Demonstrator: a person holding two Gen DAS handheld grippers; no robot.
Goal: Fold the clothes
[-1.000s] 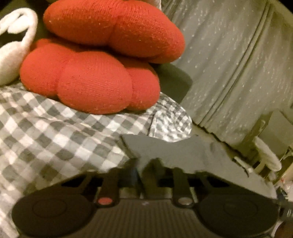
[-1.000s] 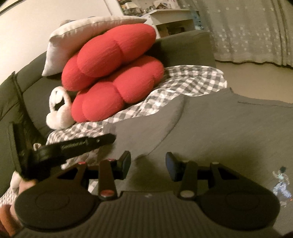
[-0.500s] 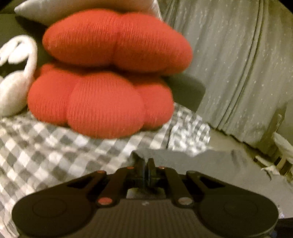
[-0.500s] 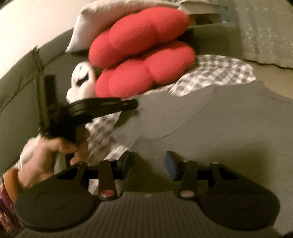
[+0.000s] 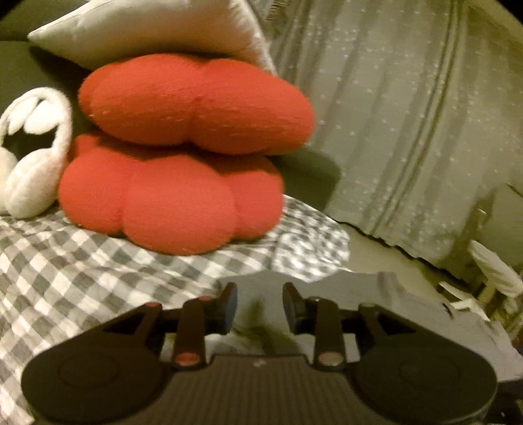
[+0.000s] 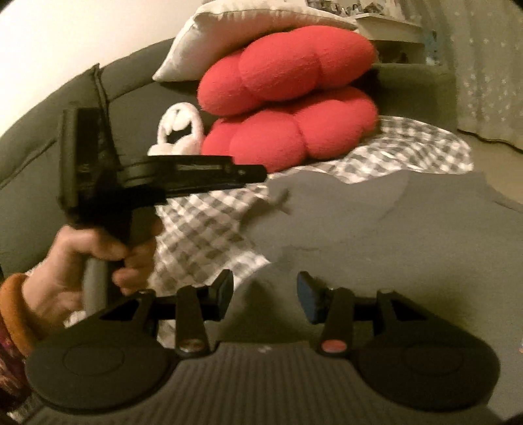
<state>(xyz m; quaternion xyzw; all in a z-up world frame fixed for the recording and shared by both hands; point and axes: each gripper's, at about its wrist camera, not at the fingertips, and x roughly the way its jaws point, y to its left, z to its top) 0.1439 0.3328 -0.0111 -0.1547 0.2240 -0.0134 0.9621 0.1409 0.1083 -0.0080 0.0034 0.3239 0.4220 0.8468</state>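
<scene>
A grey garment (image 6: 376, 229) lies spread over a checked blanket (image 6: 202, 229) on a sofa. In the left wrist view the garment (image 5: 376, 294) sits just ahead of and under my left gripper (image 5: 260, 304). Its jaws are opening, and no cloth is pinched between the pads. In the right wrist view a person's hand (image 6: 81, 255) holds that left gripper (image 6: 258, 171) raised above the blanket. A loose grey corner (image 6: 281, 196) lies just under its tip. My right gripper (image 6: 265, 291) hovers over the garment's near edge, open, with nothing between its fingers.
Two red cushions (image 5: 183, 196) are stacked at the back of the blanket, under a white pillow (image 5: 147, 29). A white plush toy (image 5: 32, 170) sits to their left. A pale curtain (image 5: 408, 130) hangs on the right, beyond the sofa's end.
The left gripper was shut on the garment's raised edge; its jaws have since parted and the cloth has dropped. The left hand has risen. The right gripper has slid sideways, staying open.
</scene>
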